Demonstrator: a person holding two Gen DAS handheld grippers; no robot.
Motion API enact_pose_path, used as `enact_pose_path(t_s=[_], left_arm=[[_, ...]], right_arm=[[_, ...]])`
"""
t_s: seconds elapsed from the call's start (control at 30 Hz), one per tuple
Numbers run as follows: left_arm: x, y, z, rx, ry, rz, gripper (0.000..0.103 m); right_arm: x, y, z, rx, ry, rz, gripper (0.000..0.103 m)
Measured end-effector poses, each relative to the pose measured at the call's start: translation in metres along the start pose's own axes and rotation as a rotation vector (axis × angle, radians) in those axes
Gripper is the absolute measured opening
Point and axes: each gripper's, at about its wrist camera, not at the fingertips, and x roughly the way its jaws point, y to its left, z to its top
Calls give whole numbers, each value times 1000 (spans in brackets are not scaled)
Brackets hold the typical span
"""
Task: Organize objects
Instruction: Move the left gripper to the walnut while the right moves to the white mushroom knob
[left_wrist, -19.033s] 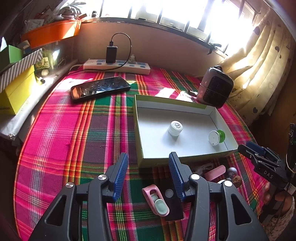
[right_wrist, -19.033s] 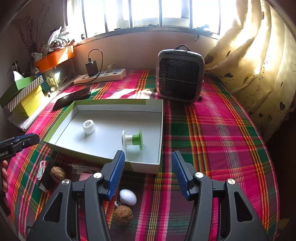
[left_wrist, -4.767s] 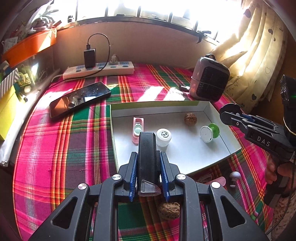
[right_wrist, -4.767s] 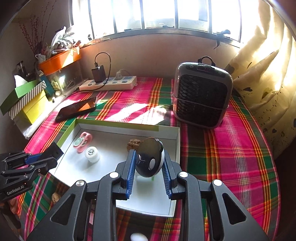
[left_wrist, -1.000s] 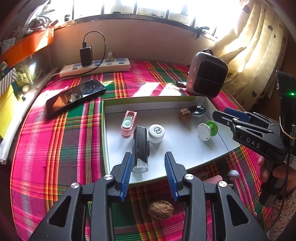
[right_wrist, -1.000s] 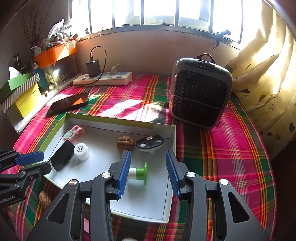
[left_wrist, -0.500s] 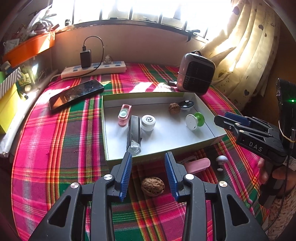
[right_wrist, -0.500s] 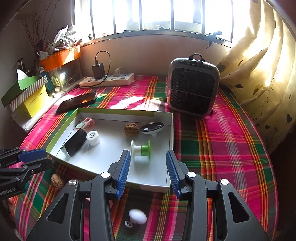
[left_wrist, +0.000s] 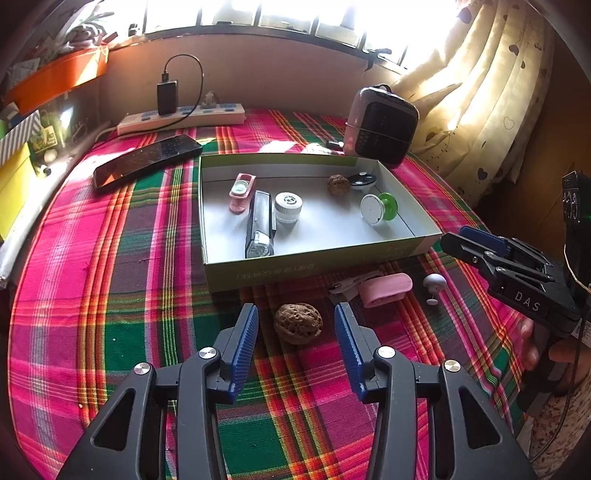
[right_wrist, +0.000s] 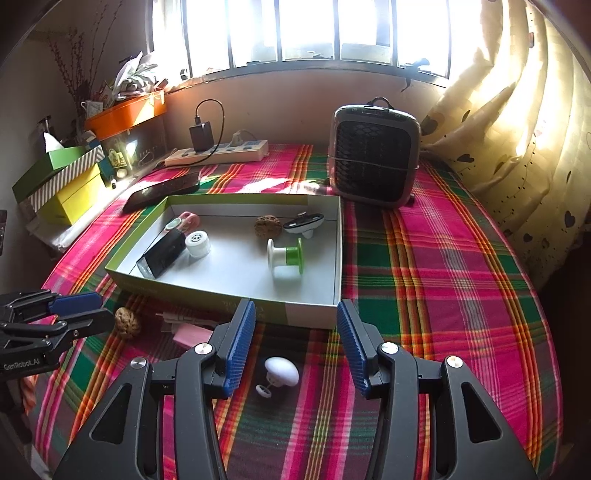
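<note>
While both pairs of tongs are opening, a brown wrinkled walnut (left_wrist: 298, 323) is framed untouched on the plaid-covered bench (left_wrist: 110, 295) by the left tongs (left_wrist: 295, 341), and a white mushroom-shaped knob (right_wrist: 281, 371) by the right tongs (right_wrist: 295, 341), before the green-walled cardboard tray (right_wrist: 314, 314).

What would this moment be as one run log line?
left gripper: jaws opening, astride walnut, no contact | right gripper: jaws opening, above white knob | tray: six items inside
</note>
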Motion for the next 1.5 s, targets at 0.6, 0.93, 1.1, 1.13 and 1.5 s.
enact_pose_path(t_s=[0.6, 0.93, 1.1, 1.13, 1.5], left_arm=[[16, 1, -10, -9, 49, -11, 43], [24, 5, -8, -12, 61, 4, 44], [28, 4, -6, -8, 62, 10, 44], [28, 4, -5, -10, 62, 11, 44], [33, 4, 1, -4, 57, 24, 44]], right_arm=[[3, 0, -30, 23, 59, 13, 57], [15, 3, -32, 12, 93, 14, 57], [22, 2, -31, 9, 121, -6, 57], [23, 2, -31, 12, 126, -14, 57], [30, 4, -29, -13, 150, -34, 57]])
